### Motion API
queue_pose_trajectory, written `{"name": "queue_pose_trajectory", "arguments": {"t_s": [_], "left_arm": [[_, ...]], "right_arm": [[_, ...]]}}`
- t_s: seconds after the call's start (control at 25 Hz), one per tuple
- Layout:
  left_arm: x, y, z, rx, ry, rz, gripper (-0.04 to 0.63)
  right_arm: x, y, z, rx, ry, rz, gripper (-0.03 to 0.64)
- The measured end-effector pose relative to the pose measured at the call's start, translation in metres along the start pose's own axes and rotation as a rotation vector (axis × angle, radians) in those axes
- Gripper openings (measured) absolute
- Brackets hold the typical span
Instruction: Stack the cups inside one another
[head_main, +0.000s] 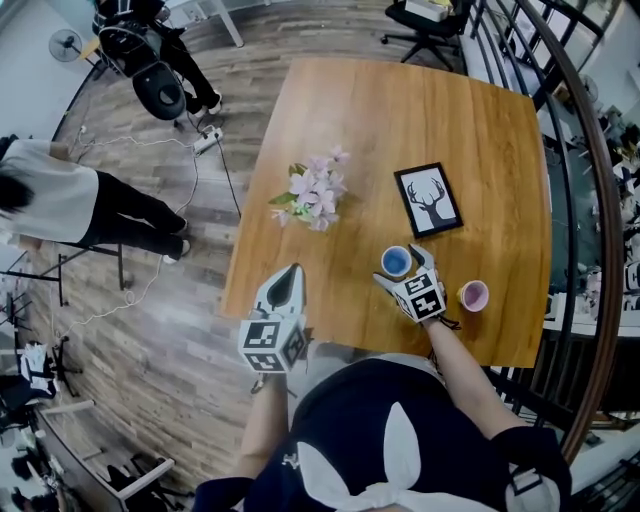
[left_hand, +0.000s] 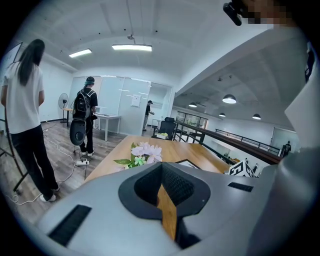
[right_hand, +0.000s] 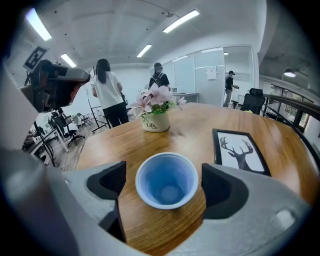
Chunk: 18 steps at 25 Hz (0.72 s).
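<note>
Both jaws of the right gripper (right_hand: 165, 186) stand wide apart, one on each side of the upright blue cup (right_hand: 166, 172), clear of it. The left gripper (left_hand: 167, 200) has its jaws together, holding nothing, near the table (head_main: 400, 110) edge. A pink cup (head_main: 473, 296) stands just right of the right gripper. Flowers (head_main: 315, 190) and a deer picture (head_main: 428, 199) lie beyond.

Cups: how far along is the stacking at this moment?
Done: nothing yet; the blue cup and the pink cup stand apart on the table. In hand: the right gripper is open, with its fingers either side of the blue cup and not closed on it. The left gripper is shut, empty and near the table's edge. Left: grasp one cup, lift it, seat it inside the other.
</note>
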<state>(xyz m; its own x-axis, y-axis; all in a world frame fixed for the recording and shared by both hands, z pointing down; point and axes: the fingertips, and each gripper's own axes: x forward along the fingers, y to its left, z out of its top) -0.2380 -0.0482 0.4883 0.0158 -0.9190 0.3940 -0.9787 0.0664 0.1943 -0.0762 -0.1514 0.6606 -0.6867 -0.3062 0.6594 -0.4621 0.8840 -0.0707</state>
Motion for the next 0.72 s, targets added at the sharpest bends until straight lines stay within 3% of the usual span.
{"name": "queue_pose_trajectory", "arguments": {"t_s": [0.12, 0.32, 0.72], "left_arm": [[-0.0013, 0.0036, -0.0011, -0.009, -0.003, 0.012, 0.015], [-0.0031, 0.0071, -0.0031, -0.012, -0.001, 0.020, 0.015], [-0.0102, 0.0062, -0.0020, -0.010, -0.014, 0.022, 0.015]], "right_arm": [[0.0022, 0.0009, 0.0006, -0.001, 0.006, 0.013, 0.463], [0.0034, 0.0015, 0.0003, -0.005, 0.013, 0.012, 0.368], [-0.0046, 0.0029, 0.0089, 0.018, -0.019, 0.017, 0.367]]}}
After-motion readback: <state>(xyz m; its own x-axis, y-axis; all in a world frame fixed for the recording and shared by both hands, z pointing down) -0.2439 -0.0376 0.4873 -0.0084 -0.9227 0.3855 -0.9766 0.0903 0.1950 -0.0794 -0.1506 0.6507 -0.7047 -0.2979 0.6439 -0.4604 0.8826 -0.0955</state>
